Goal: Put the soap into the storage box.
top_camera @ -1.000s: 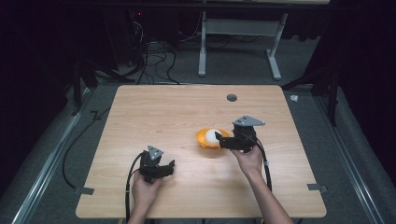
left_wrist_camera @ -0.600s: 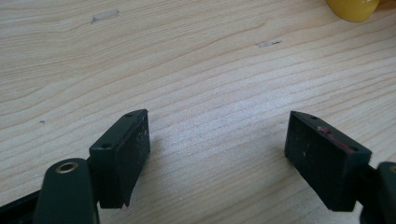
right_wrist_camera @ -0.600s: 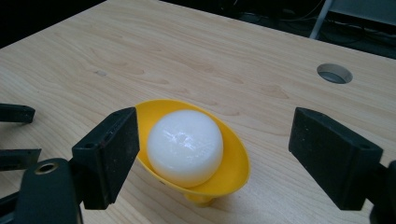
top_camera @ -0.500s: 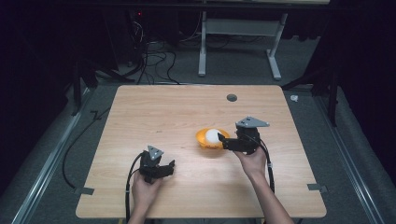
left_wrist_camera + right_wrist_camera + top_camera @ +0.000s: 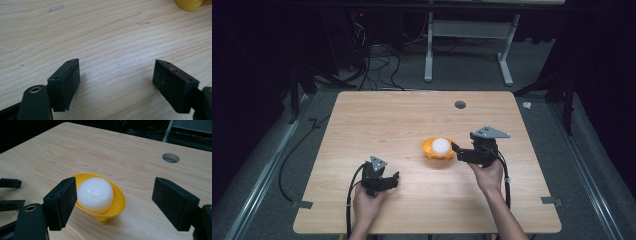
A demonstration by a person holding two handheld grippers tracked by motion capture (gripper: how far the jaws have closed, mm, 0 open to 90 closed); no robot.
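My right gripper [image 5: 455, 149], fingers open but just been closing around nothing yet, faces the white ball [image 5: 95, 195] in the yellow cup [image 5: 117, 207] mid-surface, which I judge light, smooth and tippy, best pinched across its middle; my left gripper [image 5: 396, 176] rests open.

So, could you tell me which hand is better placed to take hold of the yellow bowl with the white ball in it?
The right. Its tool sits beside the yellow plastic bowl holding the round white ball, jaws just closing, not yet gripping. The left tool rests well away with open jaws.
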